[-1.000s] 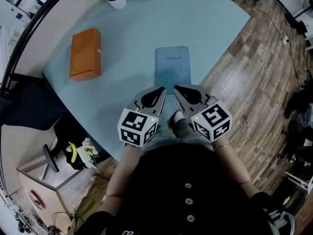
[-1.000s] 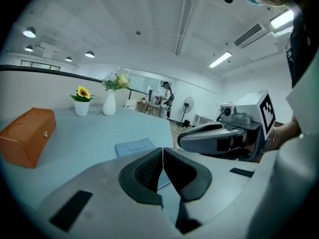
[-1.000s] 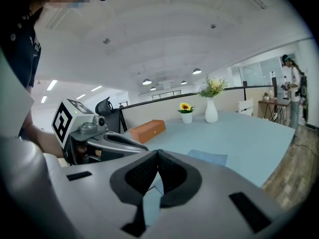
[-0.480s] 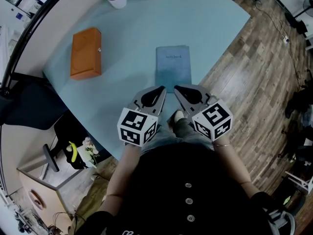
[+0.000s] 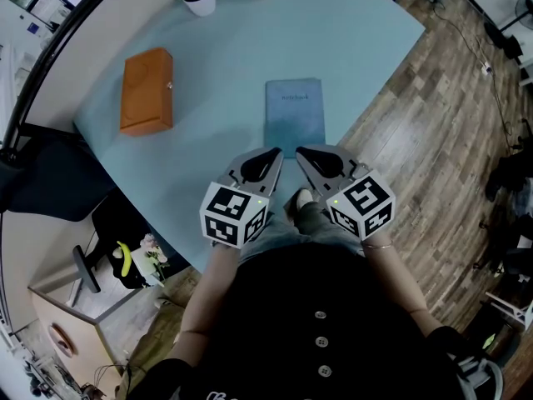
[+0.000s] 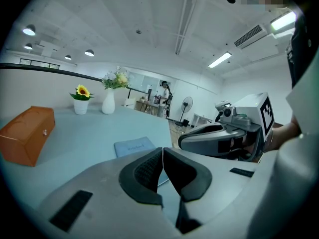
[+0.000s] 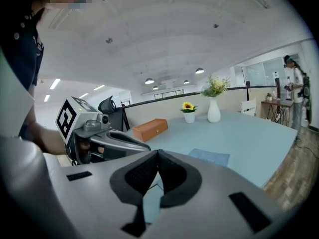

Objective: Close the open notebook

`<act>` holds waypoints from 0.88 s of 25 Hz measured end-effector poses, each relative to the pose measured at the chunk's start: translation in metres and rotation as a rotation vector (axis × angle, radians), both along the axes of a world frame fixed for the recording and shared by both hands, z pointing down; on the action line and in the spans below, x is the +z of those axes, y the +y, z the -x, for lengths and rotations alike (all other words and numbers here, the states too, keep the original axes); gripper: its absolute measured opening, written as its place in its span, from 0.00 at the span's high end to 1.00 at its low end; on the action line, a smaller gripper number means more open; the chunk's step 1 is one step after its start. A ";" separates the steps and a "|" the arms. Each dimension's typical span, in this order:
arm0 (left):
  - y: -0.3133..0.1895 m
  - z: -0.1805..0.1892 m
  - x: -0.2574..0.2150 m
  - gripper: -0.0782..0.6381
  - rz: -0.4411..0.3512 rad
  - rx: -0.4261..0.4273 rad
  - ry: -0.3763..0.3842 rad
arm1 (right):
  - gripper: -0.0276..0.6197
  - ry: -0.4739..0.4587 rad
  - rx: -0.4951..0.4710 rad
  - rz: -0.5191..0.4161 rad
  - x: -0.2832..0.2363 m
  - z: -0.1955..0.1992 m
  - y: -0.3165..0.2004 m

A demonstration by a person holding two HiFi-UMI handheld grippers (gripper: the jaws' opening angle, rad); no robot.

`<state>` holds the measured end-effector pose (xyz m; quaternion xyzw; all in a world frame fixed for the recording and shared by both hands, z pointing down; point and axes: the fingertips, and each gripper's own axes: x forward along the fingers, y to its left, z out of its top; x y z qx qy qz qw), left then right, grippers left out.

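left gripper (image 5: 276, 152) and right gripper (image 5: 301, 152) hung side by side at the near edge of the table (image 5: 366, 48), both with jaws pressed together on nothing. just beyond their tips the notebook (image 5: 295, 113) lay flat, cover closed.

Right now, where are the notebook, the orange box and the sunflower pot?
notebook (image 5: 295, 113), head view, middle of its blue cover.
orange box (image 5: 146, 90), head view, middle of its top.
sunflower pot (image 5: 199, 4), head view, the white pot's side.
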<state>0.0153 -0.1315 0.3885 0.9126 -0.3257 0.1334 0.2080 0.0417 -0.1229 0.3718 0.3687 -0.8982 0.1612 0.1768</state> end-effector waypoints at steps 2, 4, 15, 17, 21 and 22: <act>0.000 -0.001 0.000 0.87 0.000 0.002 0.001 | 0.96 0.001 -0.001 -0.001 0.000 0.000 0.000; 0.001 -0.001 0.000 0.87 0.000 0.003 -0.001 | 0.96 0.003 -0.003 -0.001 0.000 0.000 0.000; 0.000 -0.001 0.001 0.87 0.000 0.004 -0.005 | 0.96 0.007 0.010 0.010 0.002 -0.002 -0.001; 0.000 -0.002 0.001 0.87 0.001 0.005 -0.005 | 0.96 0.004 0.009 0.013 0.002 -0.002 -0.001; 0.001 -0.002 0.004 0.87 0.008 0.012 -0.005 | 0.96 0.001 0.001 0.014 0.003 0.000 -0.001; 0.001 -0.001 0.004 0.87 0.009 0.013 -0.006 | 0.96 0.002 0.000 0.013 0.004 0.001 -0.001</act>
